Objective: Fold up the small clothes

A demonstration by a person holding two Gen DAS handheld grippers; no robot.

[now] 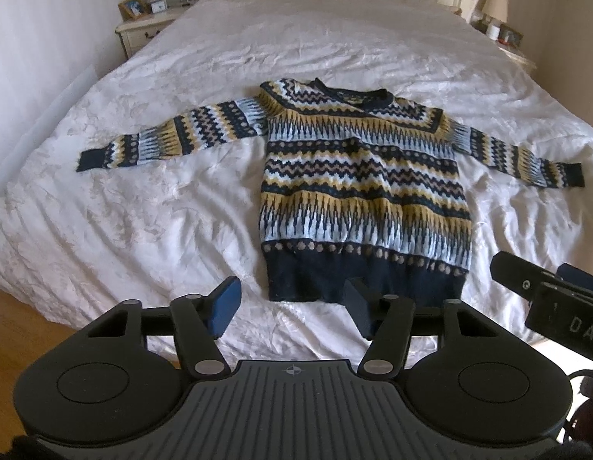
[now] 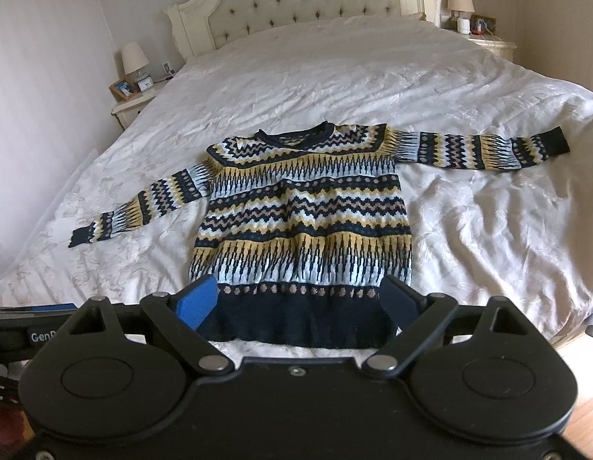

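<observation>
A knitted sweater with navy, yellow and pale blue bands lies flat on the white bed, front up, both sleeves spread out sideways and the navy hem toward me. My left gripper hovers open above the hem's left corner, nothing between its blue pads. My right gripper stands open, wider, over the middle of the hem, with the cloth seen between its fingers but no pad pressing on it. In the left wrist view part of the right gripper's body shows at the right edge.
The white crumpled duvet covers a wide bed with a tufted headboard. Nightstands with lamps and small items stand on both sides. Wooden floor shows at the bed's near edge.
</observation>
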